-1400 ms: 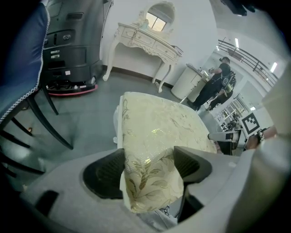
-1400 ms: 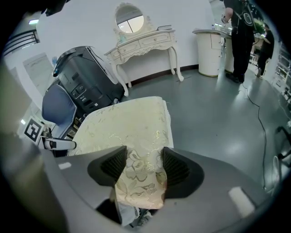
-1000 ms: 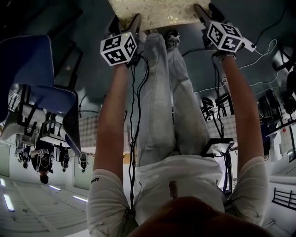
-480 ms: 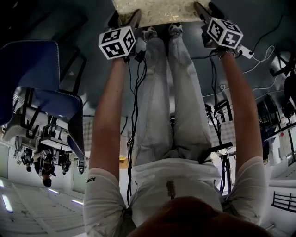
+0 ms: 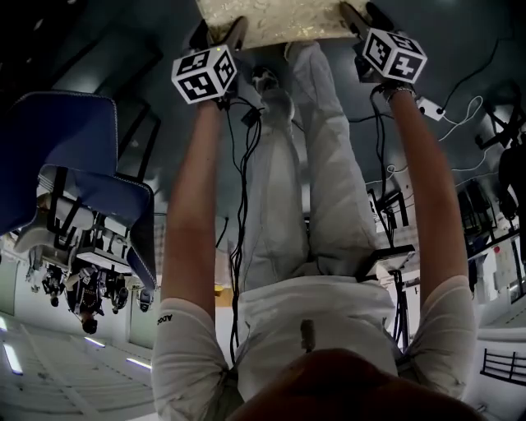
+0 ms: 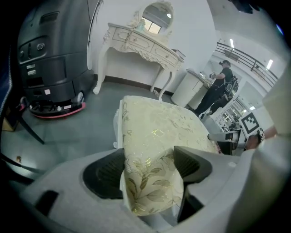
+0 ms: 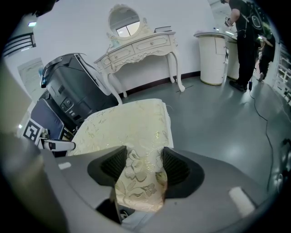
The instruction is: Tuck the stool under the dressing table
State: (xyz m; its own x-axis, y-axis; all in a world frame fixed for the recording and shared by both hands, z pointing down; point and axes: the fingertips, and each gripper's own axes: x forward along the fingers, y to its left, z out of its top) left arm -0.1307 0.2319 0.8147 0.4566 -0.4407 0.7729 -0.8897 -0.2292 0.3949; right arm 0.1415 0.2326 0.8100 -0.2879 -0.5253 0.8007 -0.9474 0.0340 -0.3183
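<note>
The stool (image 5: 275, 18) has a cream cushion with a gold leaf pattern and lies at the top edge of the head view. My left gripper (image 5: 220, 34) is shut on the cushion's left edge, my right gripper (image 5: 358, 23) on its right edge. In the left gripper view the stool (image 6: 159, 129) stretches ahead, with my left gripper (image 6: 150, 170) pinching a fold of the fabric. The right gripper view has the stool (image 7: 127, 125) held the same way by my right gripper (image 7: 138, 166). The white carved dressing table (image 6: 136, 41) (image 7: 141, 50) with an oval mirror stands against the far wall.
A big black floor machine (image 6: 50, 50) (image 7: 72, 91) stands left of the dressing table. Right of the table are a white round cabinet (image 6: 191, 86) (image 7: 213, 54) and a standing person (image 6: 218, 88) (image 7: 245, 41). A blue chair (image 5: 74, 164) is at my left; cables (image 5: 460, 107) cross the floor.
Both grippers have moved on across the floor with the stool held between them. The person's feet have stepped, and the blue chair has slid lower in the head view.
</note>
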